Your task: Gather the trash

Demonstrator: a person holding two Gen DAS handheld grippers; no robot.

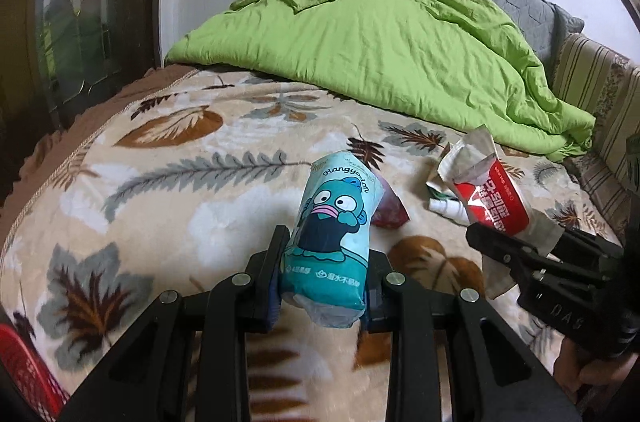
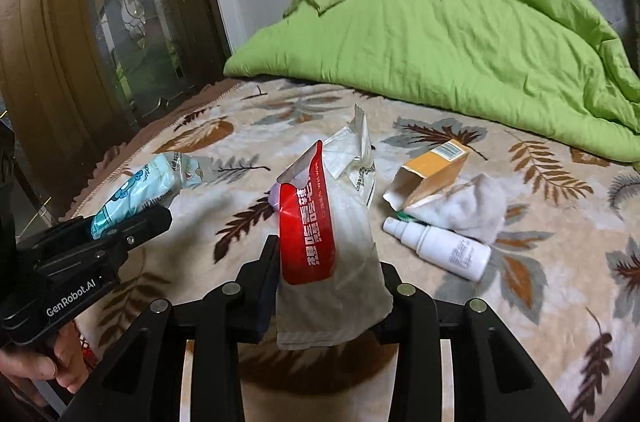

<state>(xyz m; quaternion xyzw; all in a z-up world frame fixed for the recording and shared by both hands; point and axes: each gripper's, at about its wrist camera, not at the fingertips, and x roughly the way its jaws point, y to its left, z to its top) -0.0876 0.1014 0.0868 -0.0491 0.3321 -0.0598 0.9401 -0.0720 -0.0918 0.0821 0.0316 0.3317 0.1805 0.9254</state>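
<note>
My left gripper is shut on a teal tissue pack with a cartoon fish, held above the leaf-patterned bed blanket. The pack also shows in the right wrist view, in the left gripper. My right gripper is shut on a red and white empty pouch; it also shows in the left wrist view, held by the right gripper. On the blanket lie a white spray bottle, an open orange carton, a white crumpled tissue and a dark red wrapper.
A green quilt is heaped at the back of the bed. A brown glazed door stands at the left. A red basket shows at the lower left of the left wrist view. A striped cushion lies at the right.
</note>
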